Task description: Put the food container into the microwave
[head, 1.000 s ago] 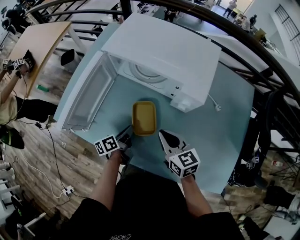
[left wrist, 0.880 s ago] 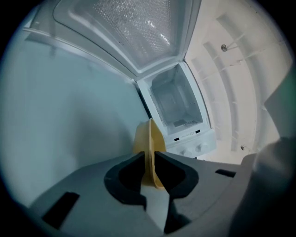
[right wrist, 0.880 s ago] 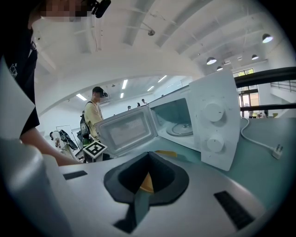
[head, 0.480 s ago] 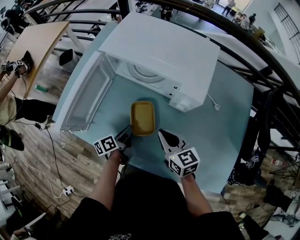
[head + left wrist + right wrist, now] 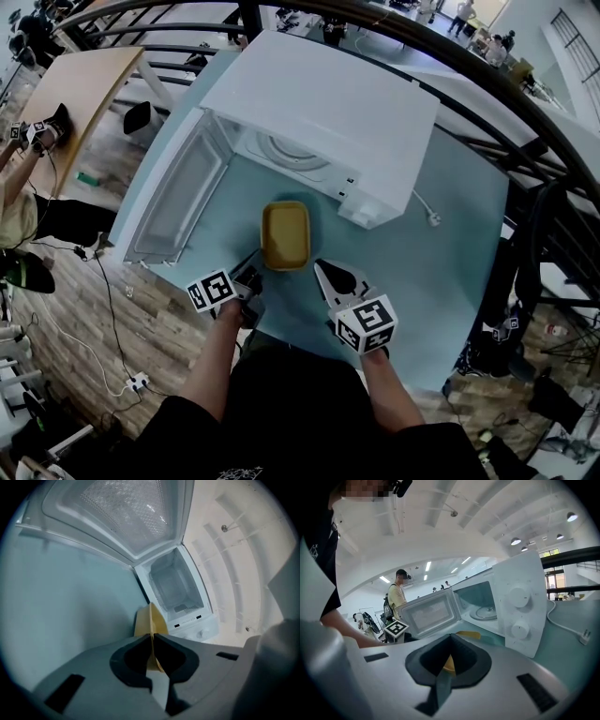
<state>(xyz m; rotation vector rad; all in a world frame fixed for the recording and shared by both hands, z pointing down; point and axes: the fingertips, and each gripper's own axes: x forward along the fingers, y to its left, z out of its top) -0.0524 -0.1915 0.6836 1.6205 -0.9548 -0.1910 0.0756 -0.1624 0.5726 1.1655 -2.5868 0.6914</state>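
- Left claw (image 5: 255, 263) and right claw (image 5: 321, 267) both clamp the food container (image 5: 286, 232) by its near rim
- Lift level; carry toward 12 o'clock into the microwave (image 5: 323, 98), clearing its door (image 5: 175, 195) at 10 o'clock

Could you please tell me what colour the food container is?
Mustard yellow; the food container shows best in the head view.

We wear a black short-sleeved top (image 5: 281, 412) that fills the lower middle of the head view, with a small white print (image 5: 242, 473) at its bottom edge; our left tongs (image 5: 254, 268) look dark, our right tongs (image 5: 322, 270) pale grey around a dark hollow; the left cube (image 5: 213, 290) and the right cube (image 5: 367, 324) are white with black square markers; seen close, both bodies are smooth grey with black slots.
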